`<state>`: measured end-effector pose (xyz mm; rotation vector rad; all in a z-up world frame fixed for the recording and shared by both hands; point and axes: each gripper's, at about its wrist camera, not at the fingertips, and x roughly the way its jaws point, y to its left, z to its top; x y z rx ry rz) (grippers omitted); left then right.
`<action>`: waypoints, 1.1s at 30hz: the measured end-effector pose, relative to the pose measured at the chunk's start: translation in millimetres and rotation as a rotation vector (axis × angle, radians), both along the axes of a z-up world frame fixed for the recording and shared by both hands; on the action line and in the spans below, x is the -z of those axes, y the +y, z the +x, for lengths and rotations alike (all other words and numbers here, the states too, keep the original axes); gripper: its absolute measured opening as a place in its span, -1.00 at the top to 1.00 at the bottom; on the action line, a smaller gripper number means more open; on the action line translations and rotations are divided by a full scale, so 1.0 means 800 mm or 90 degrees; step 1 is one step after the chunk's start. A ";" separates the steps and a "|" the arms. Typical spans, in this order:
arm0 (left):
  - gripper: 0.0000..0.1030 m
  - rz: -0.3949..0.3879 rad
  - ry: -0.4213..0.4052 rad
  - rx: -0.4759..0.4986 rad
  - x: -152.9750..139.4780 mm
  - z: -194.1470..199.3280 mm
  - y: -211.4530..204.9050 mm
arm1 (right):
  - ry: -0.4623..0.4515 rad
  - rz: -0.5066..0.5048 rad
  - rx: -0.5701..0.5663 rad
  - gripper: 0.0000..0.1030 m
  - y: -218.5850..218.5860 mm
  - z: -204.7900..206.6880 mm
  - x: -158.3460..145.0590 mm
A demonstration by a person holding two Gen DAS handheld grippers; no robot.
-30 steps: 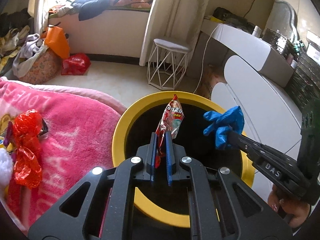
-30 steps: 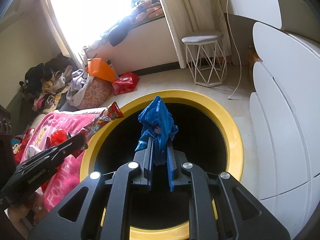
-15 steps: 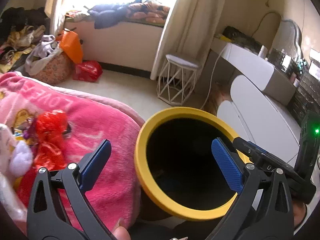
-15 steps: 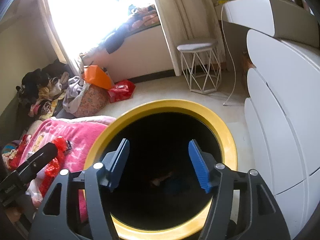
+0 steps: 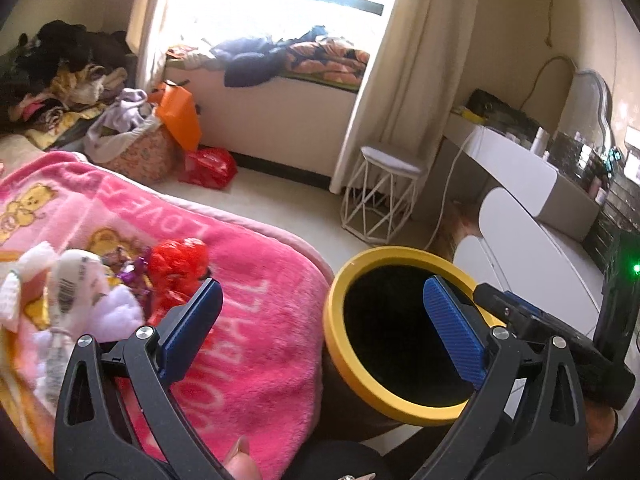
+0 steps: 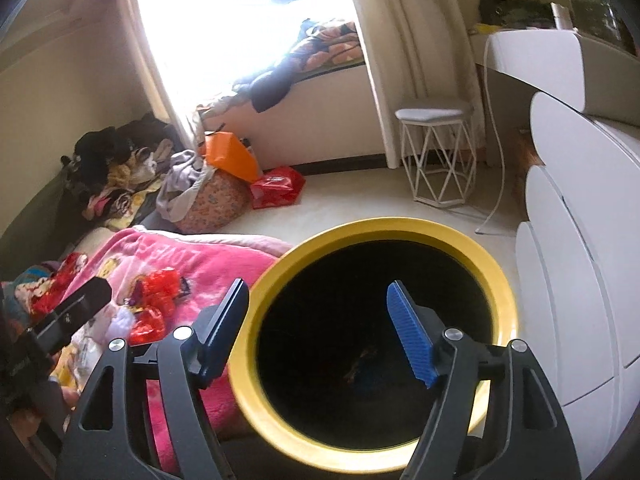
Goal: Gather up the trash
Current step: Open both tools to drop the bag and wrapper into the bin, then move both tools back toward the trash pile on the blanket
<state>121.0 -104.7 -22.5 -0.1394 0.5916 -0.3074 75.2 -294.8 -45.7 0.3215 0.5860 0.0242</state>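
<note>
A black bin with a yellow rim (image 5: 360, 388) (image 6: 500, 280) stands beside the bed. My left gripper (image 5: 320, 324) is open and empty, raised between the pink blanket and the bin. My right gripper (image 6: 316, 328) is open and empty over the bin's left side; it also shows in the left wrist view (image 5: 532, 320). Dropped trash lies dim at the bin's bottom (image 6: 364, 364). On the pink blanket (image 5: 248, 320) lie a red crinkled wrapper (image 5: 178, 260) (image 6: 160, 288), purple foil (image 5: 132, 272) and white tissue (image 5: 76, 280).
A white wire stool (image 5: 384, 196) stands on the floor by the curtain. White rounded drawers (image 6: 580, 240) are right of the bin. A laundry basket (image 5: 136, 148), an orange bag (image 5: 178, 116) and a red bag (image 5: 208, 168) sit near the window.
Both grippers opened and dropped the snack wrapper and the blue glove into the bin. Both then lifted back; the left swung left toward the blanket.
</note>
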 end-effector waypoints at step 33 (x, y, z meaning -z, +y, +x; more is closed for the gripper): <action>-0.79 -0.022 -0.054 -0.161 -0.027 -0.034 0.148 | -0.023 -0.035 -0.206 -0.57 0.165 0.001 -0.029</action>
